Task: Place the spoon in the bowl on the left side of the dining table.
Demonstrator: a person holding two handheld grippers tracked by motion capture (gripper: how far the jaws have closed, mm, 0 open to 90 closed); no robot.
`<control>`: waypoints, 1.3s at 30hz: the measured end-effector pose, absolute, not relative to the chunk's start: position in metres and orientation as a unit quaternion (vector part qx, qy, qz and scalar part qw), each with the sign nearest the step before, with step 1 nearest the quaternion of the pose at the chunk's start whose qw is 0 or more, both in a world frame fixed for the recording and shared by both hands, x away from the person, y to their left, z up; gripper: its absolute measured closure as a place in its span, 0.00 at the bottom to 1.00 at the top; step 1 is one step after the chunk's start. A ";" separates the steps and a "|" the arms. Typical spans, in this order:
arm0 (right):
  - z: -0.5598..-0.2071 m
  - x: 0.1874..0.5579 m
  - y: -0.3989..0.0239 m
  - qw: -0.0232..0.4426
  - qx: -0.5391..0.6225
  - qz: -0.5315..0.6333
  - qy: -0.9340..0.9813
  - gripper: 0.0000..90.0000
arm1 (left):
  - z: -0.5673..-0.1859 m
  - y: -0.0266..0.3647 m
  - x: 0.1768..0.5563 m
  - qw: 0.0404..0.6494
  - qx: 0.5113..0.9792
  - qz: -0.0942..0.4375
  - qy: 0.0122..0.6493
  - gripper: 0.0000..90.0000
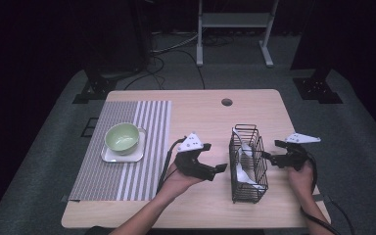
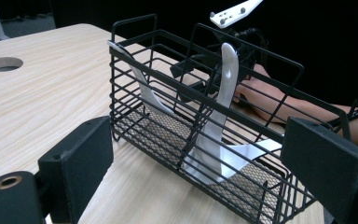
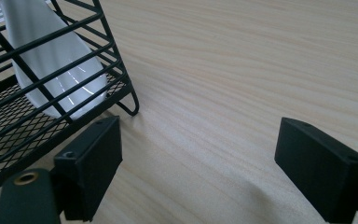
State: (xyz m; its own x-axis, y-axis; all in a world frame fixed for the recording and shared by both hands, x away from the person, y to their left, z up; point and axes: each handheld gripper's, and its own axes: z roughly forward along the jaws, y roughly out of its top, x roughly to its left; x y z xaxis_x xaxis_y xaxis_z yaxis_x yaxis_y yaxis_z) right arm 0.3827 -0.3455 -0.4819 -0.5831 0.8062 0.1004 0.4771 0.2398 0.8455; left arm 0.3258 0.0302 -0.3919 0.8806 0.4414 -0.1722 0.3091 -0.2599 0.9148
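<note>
A: Black wire basket point(image 1: 247, 164) stands on the table point(image 1: 200, 117), long axis running away from the person, white spoons point(image 2: 221, 112) leaning upright inside

B: Grippers?

A: Left gripper point(image 1: 215, 170) just left of the basket, jaws spread, empty. Right gripper point(image 1: 270, 155) just right of it, also spread, empty. Both about equally near

B: Other stuff, any text?

A: Green bowl point(image 1: 122, 137) on a striped mat point(image 1: 127, 147), far left. No readable writing
</note>
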 end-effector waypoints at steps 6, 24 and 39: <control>-0.482 0.383 -0.346 0.181 0.419 0.453 0.766 0.15 | -0.389 0.022 0.327 0.562 0.792 0.055 0.232 0.09; -0.482 0.383 -0.346 0.181 0.419 0.454 0.765 0.15 | -0.380 -0.001 0.322 0.567 0.794 0.047 0.213 0.13; -0.482 0.383 -0.346 0.181 0.418 0.456 0.765 0.15 | -0.375 -0.013 0.323 0.566 0.796 0.044 0.208 0.24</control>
State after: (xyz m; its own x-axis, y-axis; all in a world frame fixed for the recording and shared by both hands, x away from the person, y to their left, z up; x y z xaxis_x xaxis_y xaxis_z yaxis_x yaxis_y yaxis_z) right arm 0.3825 -0.3458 -0.4818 -0.5855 0.8039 0.1042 0.4747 0.2358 0.8480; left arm 0.3228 -0.0128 -0.3753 0.9098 0.3810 -0.1646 0.2806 -0.2726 0.9203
